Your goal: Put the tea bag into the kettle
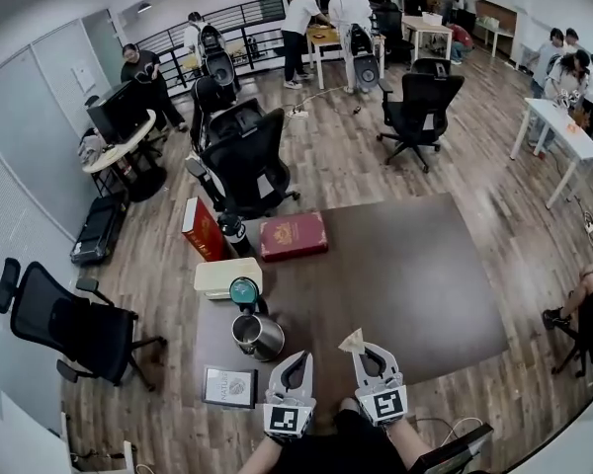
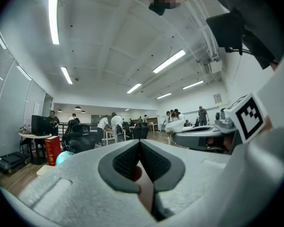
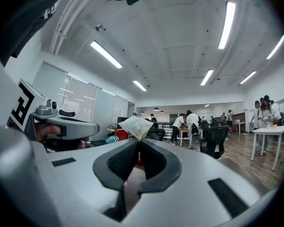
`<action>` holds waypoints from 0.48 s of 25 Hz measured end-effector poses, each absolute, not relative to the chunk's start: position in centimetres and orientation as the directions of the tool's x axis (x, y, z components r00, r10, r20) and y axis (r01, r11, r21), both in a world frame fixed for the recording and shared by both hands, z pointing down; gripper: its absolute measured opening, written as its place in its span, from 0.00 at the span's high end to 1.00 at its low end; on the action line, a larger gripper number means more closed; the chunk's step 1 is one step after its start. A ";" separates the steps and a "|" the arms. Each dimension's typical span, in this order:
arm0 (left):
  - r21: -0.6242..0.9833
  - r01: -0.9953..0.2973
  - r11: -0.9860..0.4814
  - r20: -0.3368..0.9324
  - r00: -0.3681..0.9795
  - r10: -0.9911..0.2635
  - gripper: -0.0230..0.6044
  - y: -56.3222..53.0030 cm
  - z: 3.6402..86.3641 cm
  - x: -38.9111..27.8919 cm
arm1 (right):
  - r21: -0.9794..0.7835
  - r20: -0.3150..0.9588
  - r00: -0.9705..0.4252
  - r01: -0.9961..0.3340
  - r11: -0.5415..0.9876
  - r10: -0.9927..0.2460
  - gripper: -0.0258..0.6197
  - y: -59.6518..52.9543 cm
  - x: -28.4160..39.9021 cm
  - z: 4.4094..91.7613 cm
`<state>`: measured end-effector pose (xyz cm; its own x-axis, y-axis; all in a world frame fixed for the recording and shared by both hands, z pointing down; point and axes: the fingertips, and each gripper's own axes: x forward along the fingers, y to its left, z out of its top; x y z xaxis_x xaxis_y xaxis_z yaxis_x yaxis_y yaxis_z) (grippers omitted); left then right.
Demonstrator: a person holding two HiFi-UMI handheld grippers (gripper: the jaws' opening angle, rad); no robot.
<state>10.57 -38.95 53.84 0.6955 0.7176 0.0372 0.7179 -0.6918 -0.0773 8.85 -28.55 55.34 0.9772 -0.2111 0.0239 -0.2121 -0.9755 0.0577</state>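
Right now the R gripper (image 1: 359, 350) is clenched on the tea bag (image 1: 352, 340). The bag pokes out past its tips, over the near part of the brown table (image 1: 425, 284), right of the kettle (image 1: 258, 337) & apart from it. L gripper (image 1: 298, 357) is just left of the R one, jaws pressed together w/ nothing btwn them, near the kettle's right side. Kettle's teal lid (image 1: 244, 290) stands open on its far side. Farther back: white box (image 1: 227, 276), red book (image 1: 293, 235), upright red box (image 1: 202, 229). Framed card (image 1: 229, 386) lies near-left of the kettle
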 end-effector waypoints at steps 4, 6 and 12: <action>-0.041 0.738 -0.673 0.012 0.674 0.739 0.97 -40.4 54.4 11.8 | 0.071 0.039 0.985 -0.170 -0.983 -0.168 0.93 -29.7 10.5 55.9; -0.033 0.746 -0.666 0.014 0.666 0.746 0.97 -42.7 54.6 12.2 | 0.066 0.046 0.984 -0.174 -0.983 -0.171 0.93 -32.2 11.1 55.8; -0.009 0.815 -0.580 -0.003 0.580 0.815 0.97 -46.0 52.2 11.7 | 0.099 0.077 0.990 -0.122 -0.988 -0.115 0.93 -37.1 10.3 53.1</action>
